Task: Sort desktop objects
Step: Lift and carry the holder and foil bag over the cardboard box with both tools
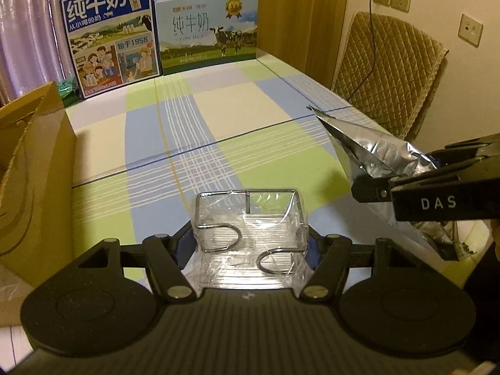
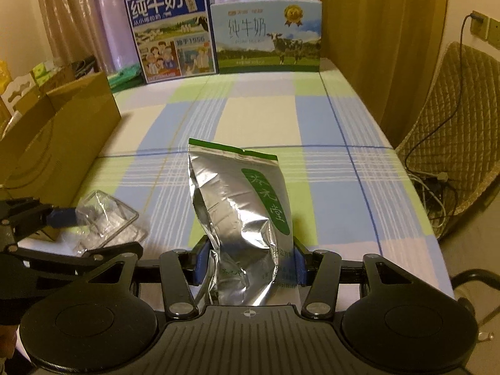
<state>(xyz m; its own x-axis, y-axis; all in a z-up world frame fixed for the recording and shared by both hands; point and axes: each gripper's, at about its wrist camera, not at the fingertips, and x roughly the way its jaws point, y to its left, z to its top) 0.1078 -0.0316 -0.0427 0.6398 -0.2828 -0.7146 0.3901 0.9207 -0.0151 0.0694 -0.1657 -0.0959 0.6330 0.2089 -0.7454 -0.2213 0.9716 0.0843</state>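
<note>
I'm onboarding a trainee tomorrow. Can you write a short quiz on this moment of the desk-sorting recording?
1. True or false: the right tongs are shut on the silver foil pouch with a green label.
2. What do the left tongs hold: A) a milk carton, B) the wire rack wrapped in clear plastic, C) nothing?
3. Fill in: the two upright milk boxes stand at the ___ end of the checked tablecloth.

Key: 1 true; 2 B; 3 far.
</note>
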